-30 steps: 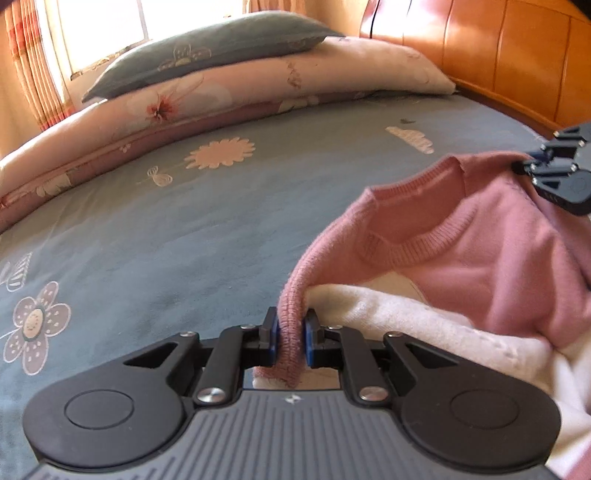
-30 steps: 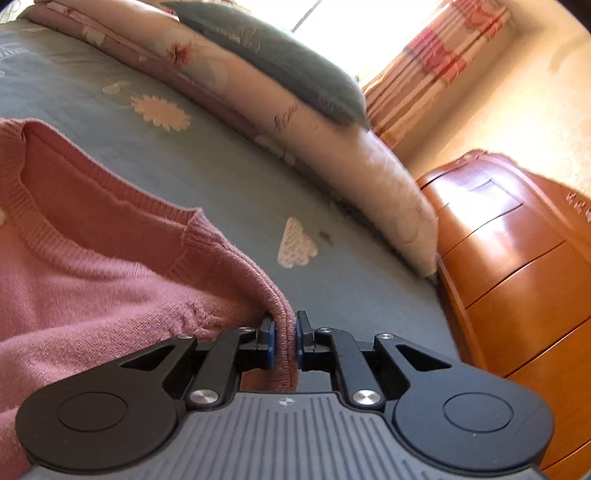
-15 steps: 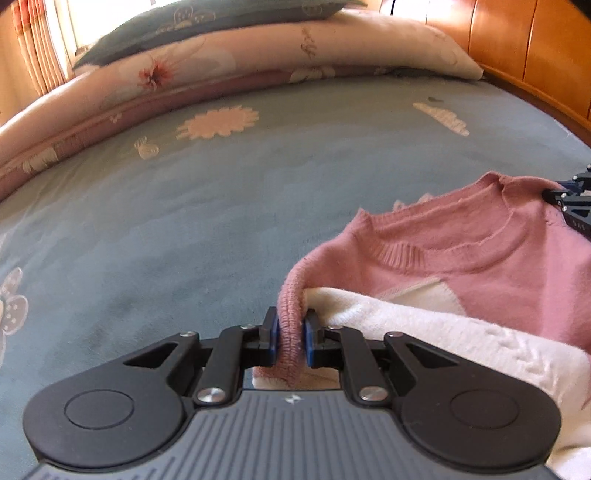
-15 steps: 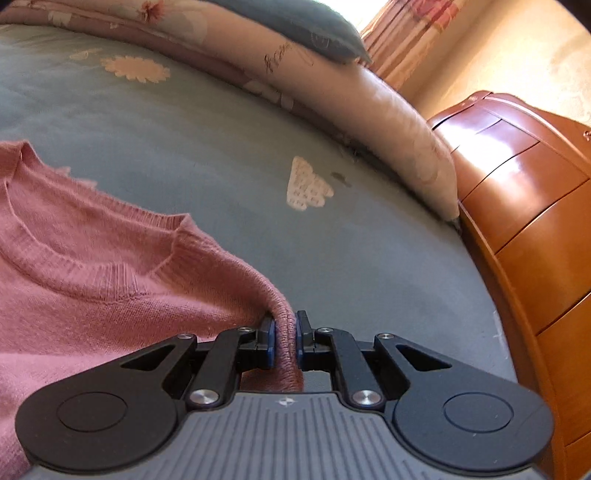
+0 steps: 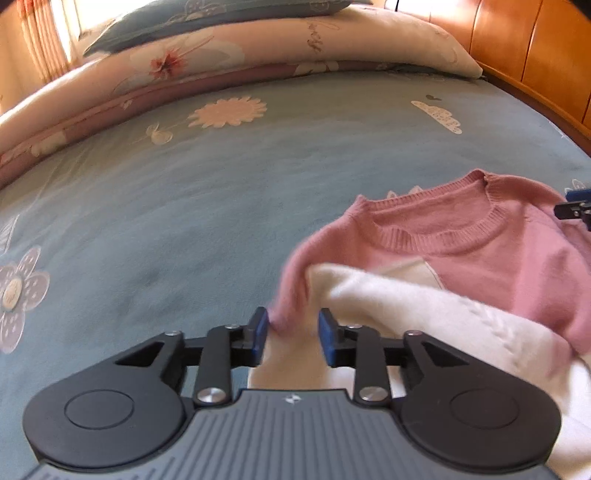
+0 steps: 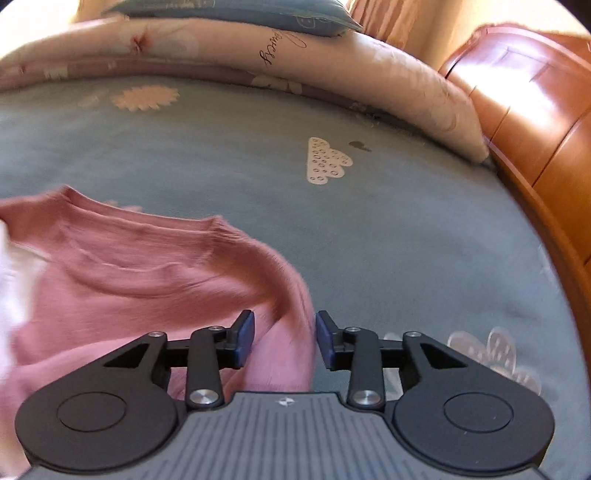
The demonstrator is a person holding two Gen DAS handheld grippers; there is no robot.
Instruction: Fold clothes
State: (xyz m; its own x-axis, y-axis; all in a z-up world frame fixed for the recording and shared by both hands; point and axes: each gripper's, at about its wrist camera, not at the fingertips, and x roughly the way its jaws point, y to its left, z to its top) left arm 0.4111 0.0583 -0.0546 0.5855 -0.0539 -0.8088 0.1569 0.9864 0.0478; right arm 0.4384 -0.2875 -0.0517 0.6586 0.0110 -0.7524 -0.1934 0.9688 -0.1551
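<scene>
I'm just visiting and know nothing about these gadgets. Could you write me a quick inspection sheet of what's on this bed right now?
Surface: bed sheet, blue-grey, flower and cloud prints.
Job's things: pink-and-white sweater, lying neckline up on the sheet.
Clutter: nothing seen.
Grippers: left tongs opening, pink shoulder edge loose between the pads; right tongs opening, the other shoulder between the pads, not pinched.
Cables: nothing seen.
Surroundings: folded floral quilt with a blue pillow on top, wooden headboard, curtain by a bright window.
</scene>
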